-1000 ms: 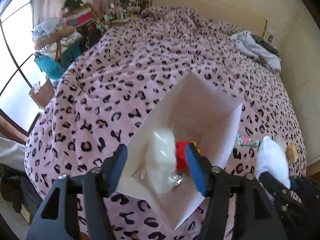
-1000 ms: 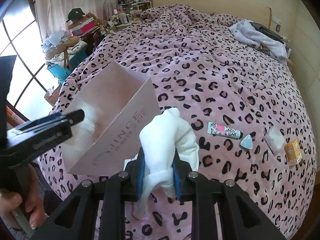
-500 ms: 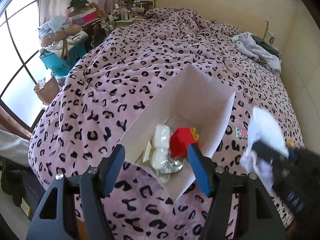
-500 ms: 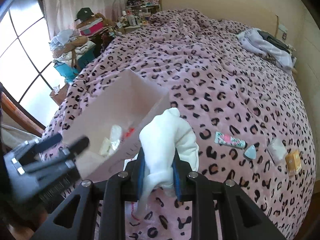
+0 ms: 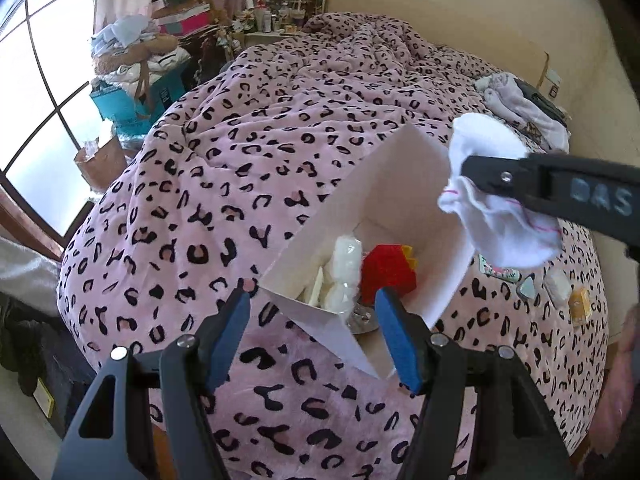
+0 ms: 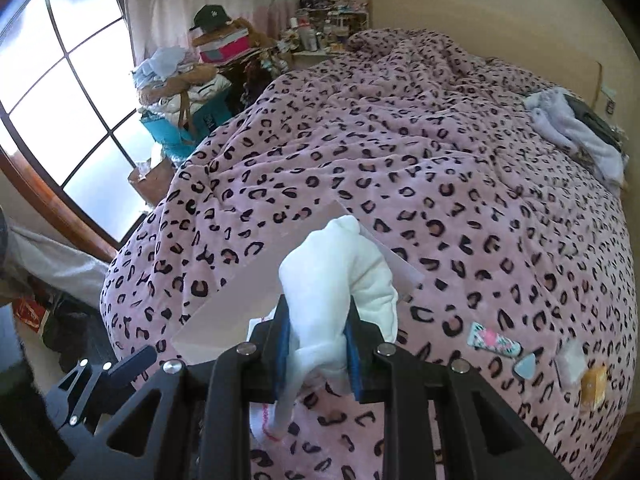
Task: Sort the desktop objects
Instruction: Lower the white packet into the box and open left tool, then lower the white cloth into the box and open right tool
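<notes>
A bedroom: a bed under a plush pink blanket (image 5: pixel 304 152) with black leopard spots fills both views, with a paned window (image 6: pixel 60 92) at the left and cluttered shelves and piled clothes along the far wall.

On the blanket sits a white paper bag (image 5: pixel 404 184), stiff and flat-sided, its mouth open toward the camera. Inside it lie a crinkly clear-wrapped white packet (image 5: pixel 344 272), a red blocky item (image 5: pixel 386 272) with a yellow edge and something silvery and shiny at the near end.

The left gripper (image 5: pixel 314 340) hangs just above the bag's near corner, its blue-padded jaws standing well apart with nothing pressed between them; the bag's corner shows in the gap, but whether a pad touches it cannot be told.

The right gripper (image 6: pixel 316 344) has its jaws clamped tight on a soft white sock (image 6: pixel 336 280), bunched and folded, with a thin pink stitch line along one hem. In the left view the sock (image 5: pixel 496 208) hangs in the air above the bag's right wall.

On the blanket to the right lie a floral tube (image 6: pixel 494 340), a small pale triangular piece (image 6: pixel 526 366), a clear packet (image 6: pixel 572 360) and a small orange box (image 6: pixel 594 386), near one another.
</notes>
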{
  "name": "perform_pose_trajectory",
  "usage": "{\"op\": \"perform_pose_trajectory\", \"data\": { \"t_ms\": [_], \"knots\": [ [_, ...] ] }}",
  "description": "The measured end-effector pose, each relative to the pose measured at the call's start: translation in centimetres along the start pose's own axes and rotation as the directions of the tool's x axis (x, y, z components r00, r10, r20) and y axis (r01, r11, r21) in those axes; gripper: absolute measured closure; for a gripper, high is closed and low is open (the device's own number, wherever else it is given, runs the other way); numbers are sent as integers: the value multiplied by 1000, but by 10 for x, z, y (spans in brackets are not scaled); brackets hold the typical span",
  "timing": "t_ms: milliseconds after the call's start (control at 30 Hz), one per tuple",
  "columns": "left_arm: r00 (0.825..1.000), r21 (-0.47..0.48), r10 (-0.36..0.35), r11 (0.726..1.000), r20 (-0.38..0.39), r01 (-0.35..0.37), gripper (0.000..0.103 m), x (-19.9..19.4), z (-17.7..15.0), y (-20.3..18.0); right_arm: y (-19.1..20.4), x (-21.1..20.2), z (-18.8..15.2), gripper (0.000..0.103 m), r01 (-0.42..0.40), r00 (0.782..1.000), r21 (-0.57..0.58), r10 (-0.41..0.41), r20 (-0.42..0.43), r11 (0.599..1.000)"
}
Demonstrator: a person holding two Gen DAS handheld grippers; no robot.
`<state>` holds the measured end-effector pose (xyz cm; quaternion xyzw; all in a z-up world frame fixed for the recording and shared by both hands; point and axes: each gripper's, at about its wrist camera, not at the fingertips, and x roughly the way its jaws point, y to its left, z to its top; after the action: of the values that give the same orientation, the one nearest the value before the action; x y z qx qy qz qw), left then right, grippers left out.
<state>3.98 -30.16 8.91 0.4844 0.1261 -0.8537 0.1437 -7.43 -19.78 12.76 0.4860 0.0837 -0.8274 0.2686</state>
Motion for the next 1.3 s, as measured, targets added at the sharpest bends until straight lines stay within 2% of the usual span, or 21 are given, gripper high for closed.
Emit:
{"op": "perform_pose_trajectory", "data": {
  "t_ms": [267, 467, 533, 1067, 1300],
  "knots": [
    [1000, -19, -2, 1000, -23, 2, 37, 14, 3, 9, 2, 56, 5, 79, -4, 996, 3, 5, -94, 1000],
    [999, -19, 1, 1000, -44, -1, 37, 24, 3, 8, -2, 91, -2, 73, 29, 986, -6, -30, -163, 1000],
    [999, -22, 1, 1000, -47, -2, 37, 26, 3, 8, -1, 91, -2, 73, 49, 986, -20, -52, -161, 999],
    [999, -20, 8, 1000, -52, -9, 37, 28, 6, 2, 5, 81, -1, 65, 55, 984, -48, -62, -169, 997],
    [999, -16, 5, 1000, -43, -5, 37, 24, 9, 0, 3, 52, 5, 63, 55, 989, -48, -61, -134, 997]
  ]
}}
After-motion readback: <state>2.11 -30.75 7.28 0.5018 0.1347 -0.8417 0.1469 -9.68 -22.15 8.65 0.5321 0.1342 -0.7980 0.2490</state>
